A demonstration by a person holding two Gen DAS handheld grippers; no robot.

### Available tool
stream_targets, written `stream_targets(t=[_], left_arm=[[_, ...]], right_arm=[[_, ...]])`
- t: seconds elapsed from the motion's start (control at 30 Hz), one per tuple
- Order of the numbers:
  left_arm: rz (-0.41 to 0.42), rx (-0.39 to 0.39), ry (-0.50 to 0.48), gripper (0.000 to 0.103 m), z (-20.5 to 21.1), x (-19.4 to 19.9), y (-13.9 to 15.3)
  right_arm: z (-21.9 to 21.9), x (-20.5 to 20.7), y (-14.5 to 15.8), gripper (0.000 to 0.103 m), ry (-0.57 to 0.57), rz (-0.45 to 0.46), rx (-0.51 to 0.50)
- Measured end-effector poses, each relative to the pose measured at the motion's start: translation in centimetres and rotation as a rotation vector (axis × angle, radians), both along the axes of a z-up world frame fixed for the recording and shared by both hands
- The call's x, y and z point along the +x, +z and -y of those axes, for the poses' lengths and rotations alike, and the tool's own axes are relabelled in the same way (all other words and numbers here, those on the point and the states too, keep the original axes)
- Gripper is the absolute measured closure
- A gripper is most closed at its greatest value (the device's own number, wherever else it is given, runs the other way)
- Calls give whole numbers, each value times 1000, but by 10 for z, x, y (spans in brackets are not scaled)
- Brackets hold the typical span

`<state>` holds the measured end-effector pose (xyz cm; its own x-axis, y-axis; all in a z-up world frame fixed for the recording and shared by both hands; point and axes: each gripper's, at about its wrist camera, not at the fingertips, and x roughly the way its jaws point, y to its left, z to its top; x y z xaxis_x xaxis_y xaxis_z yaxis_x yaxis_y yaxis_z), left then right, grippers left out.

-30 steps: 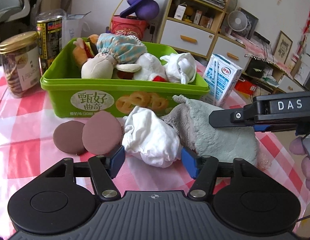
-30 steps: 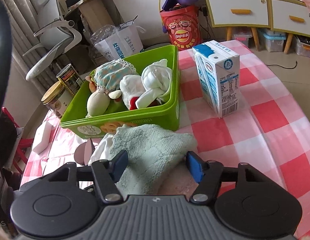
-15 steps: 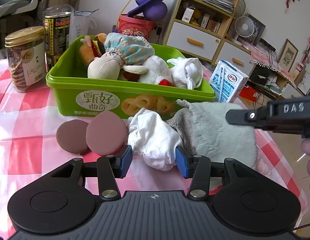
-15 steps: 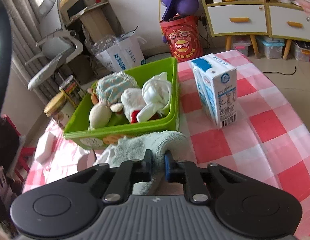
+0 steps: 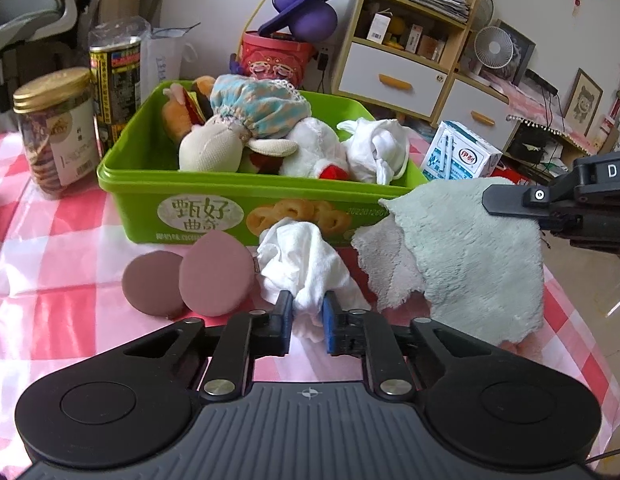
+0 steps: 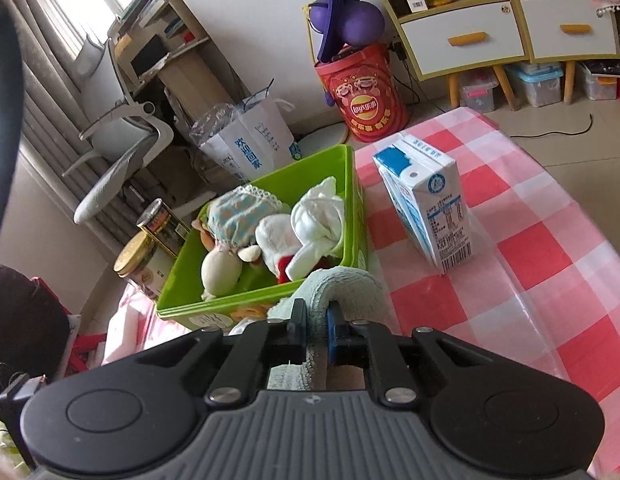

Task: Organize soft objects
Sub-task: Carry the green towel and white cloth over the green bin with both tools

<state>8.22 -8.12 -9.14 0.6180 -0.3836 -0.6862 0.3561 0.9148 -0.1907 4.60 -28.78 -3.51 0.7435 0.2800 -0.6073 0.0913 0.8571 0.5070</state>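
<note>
My left gripper (image 5: 307, 312) is shut on a crumpled white cloth (image 5: 306, 264) that rests on the checked tablecloth in front of the green bin (image 5: 214, 200). My right gripper (image 6: 315, 322) is shut on a pale green fluffy towel (image 6: 342, 286) and holds it lifted near the bin's front right corner; the towel (image 5: 470, 248) hangs from it in the left wrist view. The bin (image 6: 350, 184) holds plush toys (image 5: 230, 140) and another white cloth (image 5: 378, 148). Two brown round pads (image 5: 190, 280) lie left of the white cloth.
A milk carton (image 6: 430, 216) stands right of the bin. A cookie jar (image 5: 54, 136) and a dark tin (image 5: 116, 80) stand left of the bin. The table edge is close on the right. Shelves, drawers and a red drum stand behind.
Both grippers closed: the left on the white cloth, the right on the green towel. The right gripper has raised the towel off the table.
</note>
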Motion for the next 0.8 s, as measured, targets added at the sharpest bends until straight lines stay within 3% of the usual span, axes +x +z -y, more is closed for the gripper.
stream_targets(t=[0.23, 0.8], left_arm=[[21, 15, 0, 95, -6, -8, 16], [68, -70, 97, 96, -41, -6, 69]], right_arm=[[3, -6, 12, 103, -4, 39, 48], [-11, -5, 62, 103, -40, 220, 205]])
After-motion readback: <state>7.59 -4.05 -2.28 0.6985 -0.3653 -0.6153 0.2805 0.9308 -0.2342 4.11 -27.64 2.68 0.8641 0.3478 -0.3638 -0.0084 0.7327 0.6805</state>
